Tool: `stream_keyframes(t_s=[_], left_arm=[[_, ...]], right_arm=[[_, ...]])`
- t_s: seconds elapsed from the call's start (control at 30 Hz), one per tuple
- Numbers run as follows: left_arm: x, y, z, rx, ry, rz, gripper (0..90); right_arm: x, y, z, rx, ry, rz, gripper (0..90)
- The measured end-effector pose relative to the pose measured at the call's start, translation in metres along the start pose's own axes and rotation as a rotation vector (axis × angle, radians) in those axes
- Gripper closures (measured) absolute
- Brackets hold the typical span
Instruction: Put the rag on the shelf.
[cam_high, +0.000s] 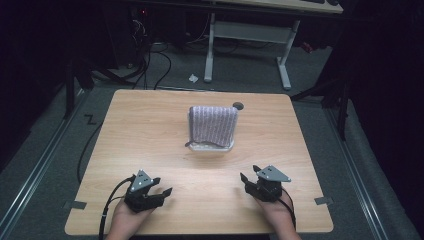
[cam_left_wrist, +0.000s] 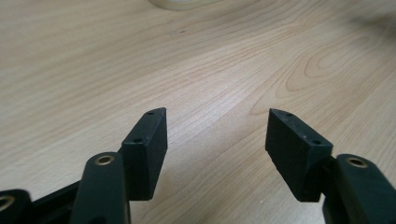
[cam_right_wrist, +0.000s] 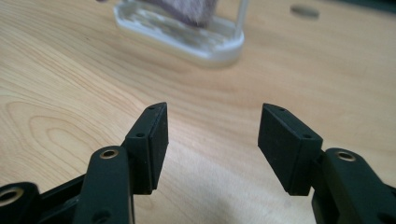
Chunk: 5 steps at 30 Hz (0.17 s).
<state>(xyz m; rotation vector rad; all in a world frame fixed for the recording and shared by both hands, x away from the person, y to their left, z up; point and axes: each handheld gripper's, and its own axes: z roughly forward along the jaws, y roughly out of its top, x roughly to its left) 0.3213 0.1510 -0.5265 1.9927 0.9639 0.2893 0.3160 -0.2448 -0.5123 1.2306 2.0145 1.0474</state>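
A grey-purple knitted cloth (cam_high: 213, 125) hangs folded over a clear plastic stand (cam_high: 210, 147) in the middle of the wooden table (cam_high: 150, 130). The stand's clear base (cam_right_wrist: 187, 39) lies ahead of the right gripper, with the cloth's lower edge (cam_right_wrist: 187, 9) above it. My left gripper (cam_high: 162, 186) rests near the front edge at the left, held by a hand, jaws apart and empty (cam_left_wrist: 215, 135). My right gripper (cam_high: 250, 175) rests near the front edge at the right, also held by a hand, jaws apart with nothing between them (cam_right_wrist: 212, 130). Both stand well short of the cloth.
A small dark round hole (cam_high: 238, 105) sits in the table behind the stand. Cables (cam_high: 107, 205) trail off the front left. Beyond the table stand a white desk frame (cam_high: 247, 35), floor cables and a dark surround. Tape tabs (cam_high: 324, 200) mark the front corners.
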Motion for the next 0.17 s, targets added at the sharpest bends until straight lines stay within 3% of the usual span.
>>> stream_keyframes(t_s=[0.07,0.17], left_arm=[[-0.0019,-0.0027,-0.0016,0.012,0.015,0.029,38.0],[0.0000,-0.0043,-0.0034,0.017,0.009,0.011,37.5]], right_arm=[[0.0019,0.0004,0.0037,0.004,0.002,-0.007,42.7],[0.0034,-0.0004,0.0048,0.009,0.011,-0.004,42.6]])
